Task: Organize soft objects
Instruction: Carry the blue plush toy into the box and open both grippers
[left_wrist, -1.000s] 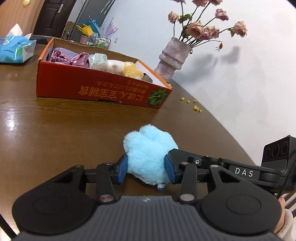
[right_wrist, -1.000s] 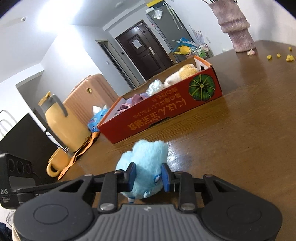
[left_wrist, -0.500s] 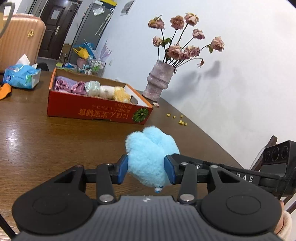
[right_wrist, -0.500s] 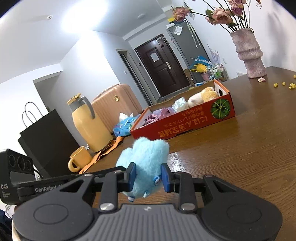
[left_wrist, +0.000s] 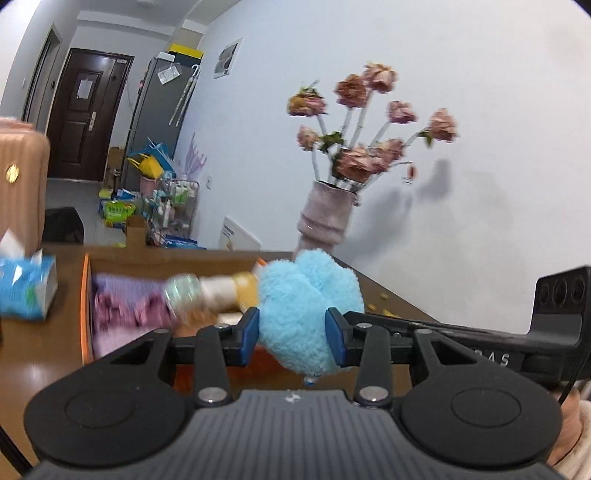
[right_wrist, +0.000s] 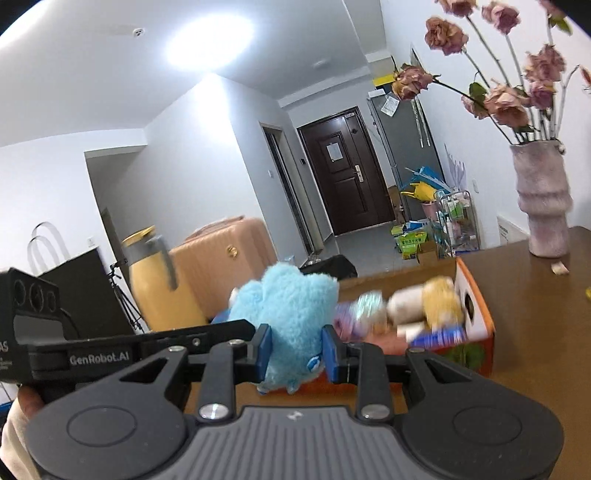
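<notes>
Center frame, both wrist views: blue plush toy (left_wrist: 308, 314) pinched between left gripper (left_wrist: 291, 339) and right gripper (right_wrist: 297, 354), off the surface (right_wrist: 535, 332). Left gripper's jaws closing on it; right gripper's pads pressed into the fur. Behind it, orange box (right_wrist: 480, 314) holds other soft items, blurred.

Two close wrist views, opposite sides, sharing the box (left_wrist: 85, 295).

A fluffy sky-blue plush toy (left_wrist: 308, 310) sits between blue-padded black tools, before an orange cardboard box (right_wrist: 480, 332) with a green pumpkin print, on a glossy brown wooden counter (right_wrist: 535, 332).
</notes>
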